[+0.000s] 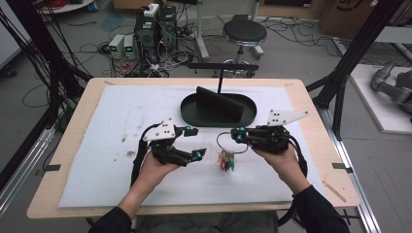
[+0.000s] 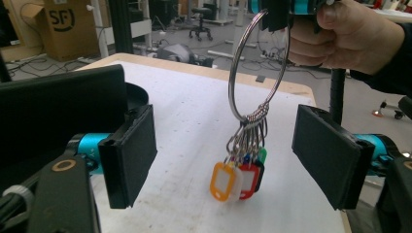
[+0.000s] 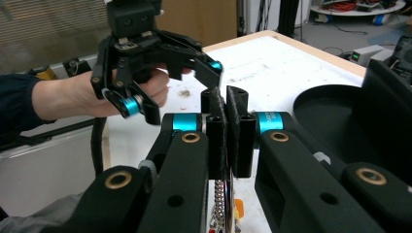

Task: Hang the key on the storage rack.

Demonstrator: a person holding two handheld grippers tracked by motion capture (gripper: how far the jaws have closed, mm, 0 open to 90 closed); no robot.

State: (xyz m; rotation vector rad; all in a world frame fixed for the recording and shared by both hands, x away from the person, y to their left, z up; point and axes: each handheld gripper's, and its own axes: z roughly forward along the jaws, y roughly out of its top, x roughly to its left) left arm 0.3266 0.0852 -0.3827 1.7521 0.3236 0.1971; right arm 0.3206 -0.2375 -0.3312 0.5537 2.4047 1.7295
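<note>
key ring held, left jaws wide

your right gripper [image 1: 239, 135] has its jaws clenched on the big key ring [image 2: 257, 68]. the coloured key tags [image 2: 238, 177] dangle just over the worktop [image 1: 145, 111], between your left gripper [image 2: 223, 160]'s released jaws. close too early and you may pinch swinging tags and twist the ring loose.

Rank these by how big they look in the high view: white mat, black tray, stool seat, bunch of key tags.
1. white mat
2. black tray
3. stool seat, though it sits farther from the camera
4. bunch of key tags
</note>
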